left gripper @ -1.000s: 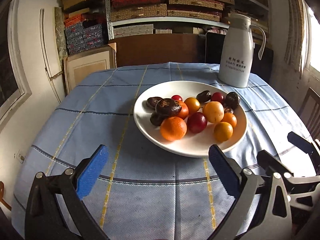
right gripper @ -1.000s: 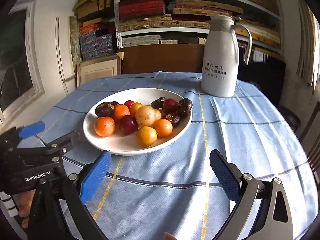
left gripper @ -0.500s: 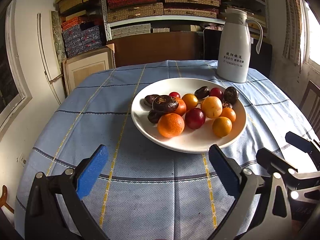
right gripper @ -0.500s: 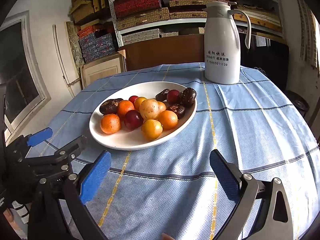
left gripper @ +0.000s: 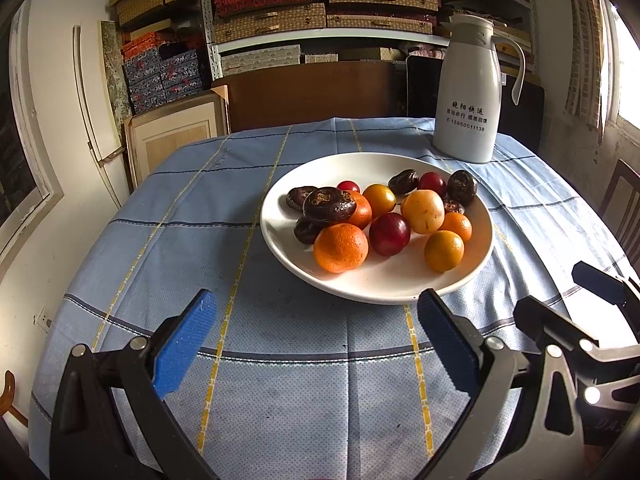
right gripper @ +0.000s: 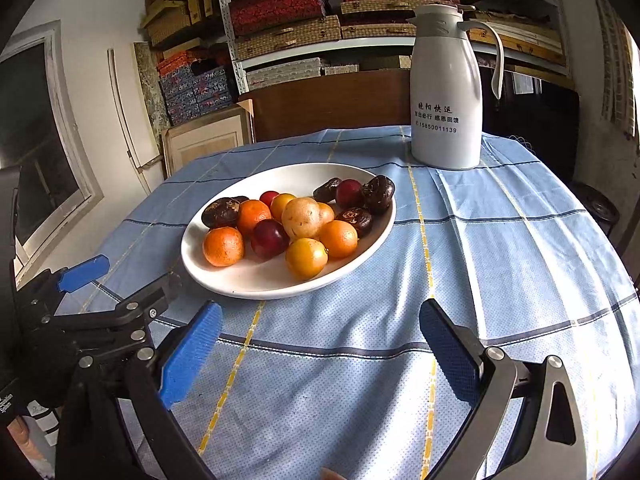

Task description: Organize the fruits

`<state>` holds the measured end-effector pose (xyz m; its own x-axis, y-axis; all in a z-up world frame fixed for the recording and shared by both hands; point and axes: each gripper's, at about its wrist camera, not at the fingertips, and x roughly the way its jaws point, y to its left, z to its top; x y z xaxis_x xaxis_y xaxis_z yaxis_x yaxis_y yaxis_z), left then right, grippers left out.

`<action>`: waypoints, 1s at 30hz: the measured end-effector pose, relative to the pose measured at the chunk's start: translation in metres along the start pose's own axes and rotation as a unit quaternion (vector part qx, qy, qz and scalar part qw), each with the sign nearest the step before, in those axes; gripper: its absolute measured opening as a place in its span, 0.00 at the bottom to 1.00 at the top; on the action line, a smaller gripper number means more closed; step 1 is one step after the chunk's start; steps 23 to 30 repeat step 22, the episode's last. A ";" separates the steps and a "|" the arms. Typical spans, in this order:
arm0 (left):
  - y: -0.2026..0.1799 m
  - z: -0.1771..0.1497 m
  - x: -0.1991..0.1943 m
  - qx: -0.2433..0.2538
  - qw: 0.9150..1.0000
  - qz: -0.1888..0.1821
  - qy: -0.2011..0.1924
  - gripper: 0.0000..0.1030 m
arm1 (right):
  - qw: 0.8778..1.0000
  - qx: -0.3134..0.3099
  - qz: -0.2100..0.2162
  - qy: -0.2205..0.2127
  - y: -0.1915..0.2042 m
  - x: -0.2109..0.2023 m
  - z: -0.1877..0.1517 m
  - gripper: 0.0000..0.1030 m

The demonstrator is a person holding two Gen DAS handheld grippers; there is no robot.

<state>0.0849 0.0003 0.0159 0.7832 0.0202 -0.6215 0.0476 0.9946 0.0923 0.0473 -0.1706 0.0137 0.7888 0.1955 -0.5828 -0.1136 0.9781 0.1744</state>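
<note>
A white plate (left gripper: 384,292) (right gripper: 248,286) on the blue checked tablecloth carries a pile of fruit: oranges (left gripper: 341,247) (right gripper: 223,246), dark red plums (left gripper: 389,234) (right gripper: 269,238), a pale yellow round fruit (left gripper: 423,211) (right gripper: 301,217) and dark brown wrinkled fruits (left gripper: 329,205) (right gripper: 378,193). My left gripper (left gripper: 316,338) stands open just short of the plate's near rim, nothing between its blue pads. Open too, my right gripper (right gripper: 320,340) hovers over the cloth to the plate's near right, holding nothing. Each gripper shows at the edge of the other's view.
A tall white jug (left gripper: 468,92) (right gripper: 446,88) with a handle stands at the table's far right. Behind the table are a brown wooden board (left gripper: 312,92) and shelves of stacked boxes (left gripper: 272,4). A chair back (left gripper: 622,204) sits at the right.
Both grippers have edged closer to the plate, so plate and jug look larger. Their jaws stay equally wide; the fruit has not moved.
</note>
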 end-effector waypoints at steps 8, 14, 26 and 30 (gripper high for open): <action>-0.001 -0.001 -0.001 0.000 1.000 0.003 -0.006 0.96 | 1.000 -0.001 0.000 -0.001 0.000 0.000 0.000 0.97; 0.001 -0.002 0.000 0.000 1.000 -0.004 -0.005 0.96 | 1.000 0.000 0.000 -0.002 -0.001 -0.001 -0.002 0.97; 0.000 -0.002 0.002 0.001 1.000 -0.007 0.003 0.96 | 1.000 0.000 0.000 -0.002 -0.002 -0.003 -0.003 0.97; 0.000 -0.002 0.002 0.001 1.000 -0.007 0.003 0.96 | 1.000 0.000 0.000 -0.002 -0.002 -0.003 -0.003 0.97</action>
